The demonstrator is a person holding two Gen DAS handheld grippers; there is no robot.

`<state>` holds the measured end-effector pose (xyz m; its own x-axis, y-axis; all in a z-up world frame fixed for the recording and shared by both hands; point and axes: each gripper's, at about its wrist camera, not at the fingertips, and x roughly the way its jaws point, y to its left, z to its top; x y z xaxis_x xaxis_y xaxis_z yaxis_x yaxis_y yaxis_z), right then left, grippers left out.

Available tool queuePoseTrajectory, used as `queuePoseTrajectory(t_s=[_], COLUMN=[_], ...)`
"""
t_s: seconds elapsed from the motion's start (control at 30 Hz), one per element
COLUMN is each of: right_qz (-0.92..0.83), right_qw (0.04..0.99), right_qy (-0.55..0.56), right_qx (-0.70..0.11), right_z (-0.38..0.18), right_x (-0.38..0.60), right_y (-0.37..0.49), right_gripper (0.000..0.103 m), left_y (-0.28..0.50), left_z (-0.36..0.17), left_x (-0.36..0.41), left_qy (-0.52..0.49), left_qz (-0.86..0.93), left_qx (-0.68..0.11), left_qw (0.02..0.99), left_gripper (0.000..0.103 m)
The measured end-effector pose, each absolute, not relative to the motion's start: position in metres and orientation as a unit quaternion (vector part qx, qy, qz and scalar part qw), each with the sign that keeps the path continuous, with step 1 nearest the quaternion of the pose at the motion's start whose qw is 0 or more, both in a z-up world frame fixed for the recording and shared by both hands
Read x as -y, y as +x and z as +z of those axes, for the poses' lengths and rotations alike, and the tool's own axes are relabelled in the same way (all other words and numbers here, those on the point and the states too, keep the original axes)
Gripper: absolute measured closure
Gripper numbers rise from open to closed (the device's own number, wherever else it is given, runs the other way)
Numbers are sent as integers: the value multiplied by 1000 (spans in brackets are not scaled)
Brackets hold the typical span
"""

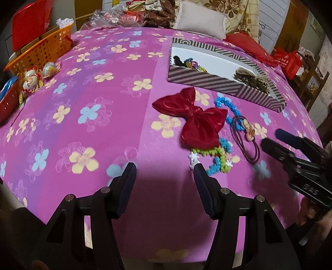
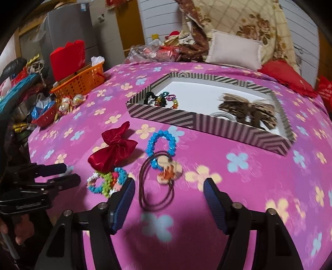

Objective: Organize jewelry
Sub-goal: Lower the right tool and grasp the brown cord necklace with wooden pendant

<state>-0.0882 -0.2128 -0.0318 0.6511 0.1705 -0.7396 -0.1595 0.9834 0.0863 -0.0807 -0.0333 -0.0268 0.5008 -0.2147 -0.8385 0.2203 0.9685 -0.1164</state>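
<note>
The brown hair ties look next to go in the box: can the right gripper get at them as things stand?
Probably yes. The brown hair ties lie on the bedspread just ahead of the right gripper, its jaws open with nothing between them.

I am over a bed (image 2: 259, 187) spread with a pink sheet printed with yellow and blue flowers. At its far end lie a pale pillow (image 2: 234, 50) and a floral quilt (image 2: 249, 22) against a white panelled wall (image 2: 159, 18). To my left stands a grey cabinet (image 2: 68, 27); the light is dim, indoor.
</note>
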Motion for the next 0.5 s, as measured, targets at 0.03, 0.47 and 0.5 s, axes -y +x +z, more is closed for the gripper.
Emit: queuePoseTrajectory(t_s=[0.03,0.47,0.5], right_qz=[94,111,108], right_qw=[907,899,899], right_qy=[6,-9,-13], right_qx=[-410,-423,-423], right_z=[-34,-53,-53], right_x=[212,213,214], right_y=[-83,-57,-59], right_gripper=[49,73,73], left_y=[-78,-37,-35], left_z=[-25,-16,-15], left_x=[31,33,35], left_qy=[-2,-35,-37], left_qz=[-125,-127,-129], left_qx=[-482,-493,-493], left_qw=[867,860,860], left_gripper=[46,42,41])
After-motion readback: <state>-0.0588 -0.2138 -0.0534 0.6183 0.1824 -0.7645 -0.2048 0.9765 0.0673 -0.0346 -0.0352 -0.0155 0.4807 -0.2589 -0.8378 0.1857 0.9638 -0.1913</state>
